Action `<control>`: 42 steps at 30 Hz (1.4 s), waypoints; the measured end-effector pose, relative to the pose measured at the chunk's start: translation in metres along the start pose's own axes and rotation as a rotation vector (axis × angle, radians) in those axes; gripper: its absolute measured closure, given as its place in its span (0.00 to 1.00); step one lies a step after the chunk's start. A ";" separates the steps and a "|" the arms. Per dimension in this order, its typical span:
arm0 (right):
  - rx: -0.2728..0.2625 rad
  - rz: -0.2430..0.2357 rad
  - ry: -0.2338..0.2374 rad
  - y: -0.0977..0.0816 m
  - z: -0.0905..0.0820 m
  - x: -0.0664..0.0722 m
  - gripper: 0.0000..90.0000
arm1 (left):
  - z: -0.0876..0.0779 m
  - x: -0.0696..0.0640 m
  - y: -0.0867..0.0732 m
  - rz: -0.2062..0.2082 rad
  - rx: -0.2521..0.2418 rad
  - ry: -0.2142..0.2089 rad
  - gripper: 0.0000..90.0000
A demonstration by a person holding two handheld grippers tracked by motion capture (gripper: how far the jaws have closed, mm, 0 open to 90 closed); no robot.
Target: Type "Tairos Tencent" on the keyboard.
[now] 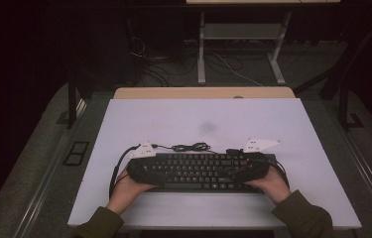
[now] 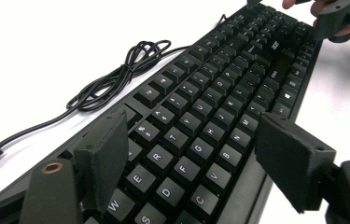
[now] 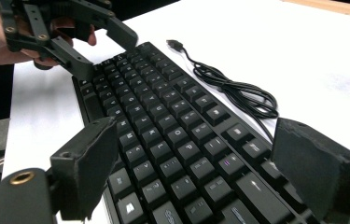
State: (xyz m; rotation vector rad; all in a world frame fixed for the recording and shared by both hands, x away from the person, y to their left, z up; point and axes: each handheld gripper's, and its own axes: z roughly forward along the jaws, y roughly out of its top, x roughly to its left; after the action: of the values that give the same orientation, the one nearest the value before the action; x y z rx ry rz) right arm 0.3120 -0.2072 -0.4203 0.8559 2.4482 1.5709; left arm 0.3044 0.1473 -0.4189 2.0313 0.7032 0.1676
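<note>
High view shows the black keyboard (image 1: 201,171) flat on the white worktop (image 1: 183,121), the left hand-held gripper (image 1: 141,168) and right hand-held gripper (image 1: 255,166) wide at its ends, pads clear.

We see a white table top (image 1: 183,119), rectangular, with a wooden strip (image 1: 203,92) along its far edge and a faint grey smudge (image 1: 208,127) near the middle. Directly on it we note a black keyboard (image 1: 198,171), lying flat, long side parallel to the near edge, in the near half. Its black cable (image 1: 191,147) lies in a loose coil on the top just behind the keyboard's far edge, plug end (image 3: 175,44) resting on the white surface. We see grey floor (image 1: 34,163) around the table.
</note>
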 end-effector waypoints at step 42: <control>-0.038 0.085 -0.144 -0.055 -0.098 -0.017 0.16 | -0.029 -0.002 -0.022 -0.026 -0.025 0.050 0.00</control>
State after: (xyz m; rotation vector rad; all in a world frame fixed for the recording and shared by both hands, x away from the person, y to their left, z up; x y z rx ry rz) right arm 0.2669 -0.3112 -0.4266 1.0404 2.3042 1.5193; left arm 0.2822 0.1762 -0.4208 1.9987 0.7548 0.2114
